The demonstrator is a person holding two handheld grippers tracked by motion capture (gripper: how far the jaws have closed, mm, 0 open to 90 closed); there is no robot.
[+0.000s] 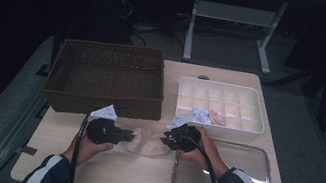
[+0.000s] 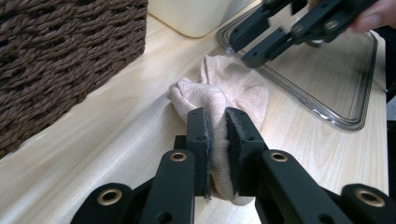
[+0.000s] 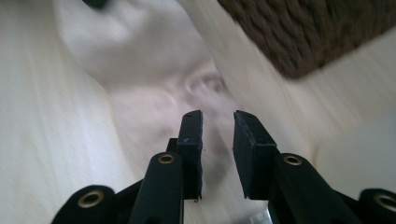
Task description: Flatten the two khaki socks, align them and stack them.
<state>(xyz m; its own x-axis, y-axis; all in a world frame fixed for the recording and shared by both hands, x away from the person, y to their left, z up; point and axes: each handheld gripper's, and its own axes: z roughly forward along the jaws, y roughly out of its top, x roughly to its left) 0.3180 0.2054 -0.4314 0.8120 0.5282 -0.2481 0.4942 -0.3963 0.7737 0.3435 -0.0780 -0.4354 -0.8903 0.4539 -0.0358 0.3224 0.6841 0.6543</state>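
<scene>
Forearms in dark sleeves with a white stripe come in over the near edge of the bench [image 1: 135,180], each hand carrying a black gripper. Between them, on the bare wood, lies a beige sock [image 1: 149,143], crumpled into a soft heap.

From the left, the left gripper [image 2: 218,140] has its jaws pinched on a fold of that sock, the cloth squeezed between the pads and bulging out below them. Its hold looks narrow and firm.

On the other side, the right gripper [image 3: 218,135] points at the sock from the right with its jaws parted a little. Nothing is between the pads; the sock lies blurred just beyond their tips. In the left gripper view this gripper hangs over the far end of the sock, near the edge of a clear tray [image 2: 327,100].

That clear tray sits at the near right of the bench, just beside the sock. Behind it stands a white divided box [image 1: 218,126] with a couple of small bundles in its front compartments. A brown wicker basket [image 1: 107,79] stands at the far left.
</scene>
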